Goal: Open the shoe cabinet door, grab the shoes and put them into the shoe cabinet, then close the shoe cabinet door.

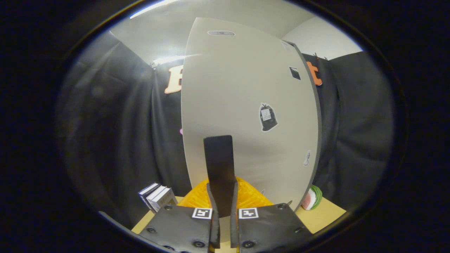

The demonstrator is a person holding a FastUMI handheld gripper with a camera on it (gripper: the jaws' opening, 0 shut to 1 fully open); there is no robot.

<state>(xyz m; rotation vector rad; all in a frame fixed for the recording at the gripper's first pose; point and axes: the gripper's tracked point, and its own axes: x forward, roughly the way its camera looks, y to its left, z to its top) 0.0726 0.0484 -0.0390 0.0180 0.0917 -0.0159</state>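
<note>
- To your far left hangs the black booth cloth (116, 133), falling in folds down to the table.
- Low on the left, just ahead of your left finger's mount, a small stack of books (157, 196) stands on the tan table (318, 218), close to the cloth.
- Your gripper (223, 202) is nearly closed: the two fingers stand narrow, with a flat dark tab (219, 165) rising upright from between them. Both fingers appear to press on its lower end, so you are holding the tab.
- Directly beyond the tab stands the shoe cabinet door (242, 105), a tall pale panel facing you and very near; it rises well above the fingers, and its dark edge shows on the right side.
- An oval recess (220, 33) sits near the door's top, and a few stickers mark its right half, the biggest a dark bag-shaped sticker (268, 117).
- At the foot of the door, behind your fingers on either side, lies something yellow-orange with a ribbed mesh surface (251, 196); you cannot tell what it is.
- To the right of the door's lower corner, a watermelon-slice toy (312, 198) rests on the table.
- Further right more black cloth hangs, with a pale wall (320, 38) above it.
</note>
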